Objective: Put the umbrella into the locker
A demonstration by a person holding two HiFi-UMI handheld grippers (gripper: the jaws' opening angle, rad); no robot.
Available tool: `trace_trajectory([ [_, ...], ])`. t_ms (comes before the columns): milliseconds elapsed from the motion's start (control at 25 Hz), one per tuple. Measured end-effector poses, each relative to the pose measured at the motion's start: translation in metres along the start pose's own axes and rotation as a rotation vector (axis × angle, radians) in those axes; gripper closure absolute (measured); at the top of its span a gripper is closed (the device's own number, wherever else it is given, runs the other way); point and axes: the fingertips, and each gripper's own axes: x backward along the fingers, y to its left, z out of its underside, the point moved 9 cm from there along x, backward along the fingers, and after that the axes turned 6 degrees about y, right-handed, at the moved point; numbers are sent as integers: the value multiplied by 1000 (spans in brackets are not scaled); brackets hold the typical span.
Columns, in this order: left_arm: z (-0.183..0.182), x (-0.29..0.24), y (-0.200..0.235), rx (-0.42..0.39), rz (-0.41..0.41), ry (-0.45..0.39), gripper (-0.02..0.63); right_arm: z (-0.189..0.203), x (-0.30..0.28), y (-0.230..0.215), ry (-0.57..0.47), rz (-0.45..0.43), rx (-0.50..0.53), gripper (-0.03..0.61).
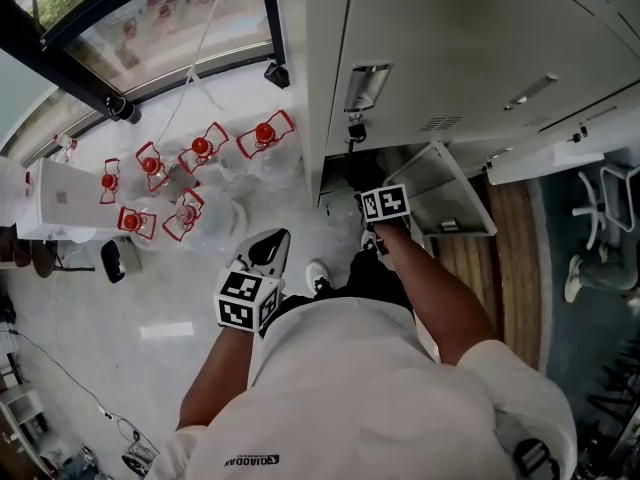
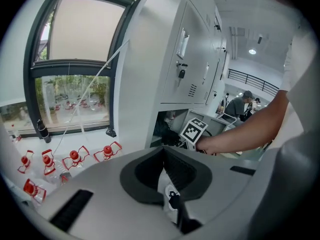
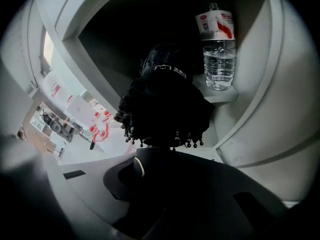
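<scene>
The black folded umbrella, with small beads along its edge, fills the middle of the right gripper view. My right gripper is shut on its near end and holds it inside the dark open locker compartment. A clear water bottle with a red and white label stands in the compartment just beyond the umbrella. In the head view only the right gripper's marker cube shows at the low locker opening, beside the swung-out door. My left gripper hangs over the floor, shut and holding nothing.
Several red-capped bottles lie on the pale floor under the window. A white box stands at the far left. The locker bank fills the upper right, with an office chair beyond. My white shoe is below the locker.
</scene>
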Motion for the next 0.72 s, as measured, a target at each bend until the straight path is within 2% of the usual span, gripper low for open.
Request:
trace_trajectory([
  [200, 6, 8, 5, 41, -52, 14, 598, -29, -20, -11, -1, 14, -4, 477],
  [440, 13, 15, 2, 22, -100, 46, 598, -58, -42, -18, -26, 30, -21, 477],
  [560, 13, 18, 2, 23, -114, 50, 598, -65, -49, -21, -18, 39, -25, 476],
  [720, 11, 17, 1, 13, -116, 55, 598, -63, -54, -23, -46, 1, -23, 458],
])
